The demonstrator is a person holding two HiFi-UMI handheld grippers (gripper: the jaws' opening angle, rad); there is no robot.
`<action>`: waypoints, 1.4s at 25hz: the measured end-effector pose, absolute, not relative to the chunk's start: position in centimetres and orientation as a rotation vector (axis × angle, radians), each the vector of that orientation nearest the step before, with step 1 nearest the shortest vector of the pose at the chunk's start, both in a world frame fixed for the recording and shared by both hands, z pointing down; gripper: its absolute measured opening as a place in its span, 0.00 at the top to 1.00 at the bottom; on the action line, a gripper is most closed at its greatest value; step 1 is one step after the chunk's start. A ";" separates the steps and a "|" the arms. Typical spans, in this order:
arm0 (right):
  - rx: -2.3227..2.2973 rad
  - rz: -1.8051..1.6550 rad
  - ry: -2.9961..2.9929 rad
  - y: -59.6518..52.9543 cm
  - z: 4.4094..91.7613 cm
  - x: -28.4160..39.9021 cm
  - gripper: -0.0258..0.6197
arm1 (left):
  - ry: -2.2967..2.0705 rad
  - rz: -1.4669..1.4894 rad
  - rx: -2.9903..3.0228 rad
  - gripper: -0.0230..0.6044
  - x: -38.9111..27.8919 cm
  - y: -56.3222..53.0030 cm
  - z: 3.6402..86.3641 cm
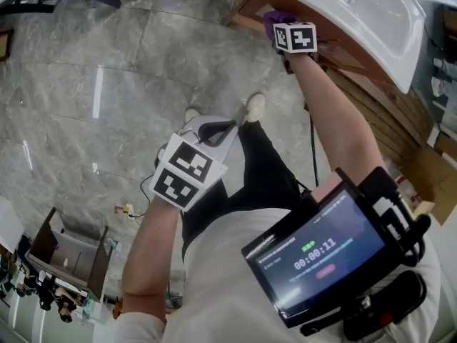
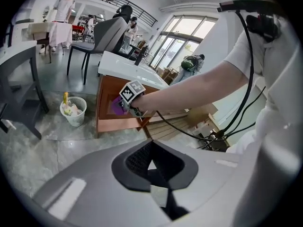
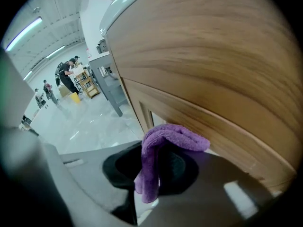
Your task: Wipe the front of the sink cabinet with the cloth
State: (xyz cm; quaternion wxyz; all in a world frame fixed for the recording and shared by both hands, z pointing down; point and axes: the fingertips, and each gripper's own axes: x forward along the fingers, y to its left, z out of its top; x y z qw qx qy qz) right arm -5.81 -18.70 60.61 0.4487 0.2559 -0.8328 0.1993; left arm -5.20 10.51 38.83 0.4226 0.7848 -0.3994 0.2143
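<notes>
Grey marbled floor [image 1: 86, 84] fills most of my head view, glossy, with light streaked across it. Nearest to me is the screen [image 1: 314, 252] strapped at the chest, lit with a timer. Just beyond it my left gripper [image 1: 227, 126] hangs low over the floor, close to my pale shoes [image 1: 254, 106] in the picture and well away from the work. Its own view shows the fingers clenched together with nothing between them, only a sliver of floor showing past the tips.

Further out, my right arm is stretched forward and the right gripper [image 3: 154, 174] is up at the sink cabinet [image 3: 213, 74]. Its fingers are grasping the purple cloth [image 3: 163, 138]. One end hangs down between them, and the rest is bunched over the tips, right up at the lower rail of the brown wood front, near its corner. I cannot tell whether the cloth presses on the wood or sits just clear of it.

Above the wood the white basin [image 1: 378, 20] juts out over the front. Off to the cabinet's side a white mesh basket [image 2: 73, 110] with rubbish in it stands on the floor. Farther back are grey chairs [image 2: 110, 32], and beyond them people [image 2: 66, 4] stand about the hall, small in my left gripper view.
</notes>
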 end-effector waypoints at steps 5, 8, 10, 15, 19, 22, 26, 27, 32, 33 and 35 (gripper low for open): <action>0.596 0.483 -2.088 -18.0 60.6 -9.7 0.85 | -1.020 0.527 1.942 0.96 -6.8 11.6 39.3; 0.577 0.478 -2.102 -17.5 60.3 -11.6 0.85 | -1.027 0.525 1.932 0.96 -7.4 12.2 39.3; 0.553 0.473 -2.113 -17.1 60.2 -12.6 0.85 | -1.027 0.525 1.928 0.96 -7.7 12.5 39.5; 0.487 0.460 -2.152 -16.0 60.0 -14.4 0.85 | -1.009 0.529 1.932 0.96 -8.0 12.5 39.9; 0.485 0.492 -2.183 -14.6 59.6 -13.6 0.85 | -0.967 0.552 1.960 0.96 -7.4 12.4 40.1; 0.507 0.537 -2.191 -13.5 59.1 -11.0 0.85 | -0.930 0.572 1.990 0.96 -6.6 11.8 39.7; 0.567 0.578 -2.178 -12.9 58.7 -5.1 0.85 | -0.870 0.608 2.038 0.96 -4.6 10.4 39.3; 0.589 0.588 -2.170 -12.9 58.6 -3.3 0.85 | -0.852 0.617 2.051 0.96 -3.9 9.9 39.2; 0.733 0.640 -2.107 -13.6 58.6 7.1 0.85 | -0.757 0.659 2.118 0.96 -0.1 7.3 38.8; 0.758 0.643 -2.091 -14.0 58.7 9.4 0.85 | -0.742 0.665 2.127 0.96 0.9 6.7 38.7; 0.811 0.655 -2.053 -14.9 59.2 14.3 0.85 | -0.718 0.676 2.142 0.96 3.2 5.5 38.7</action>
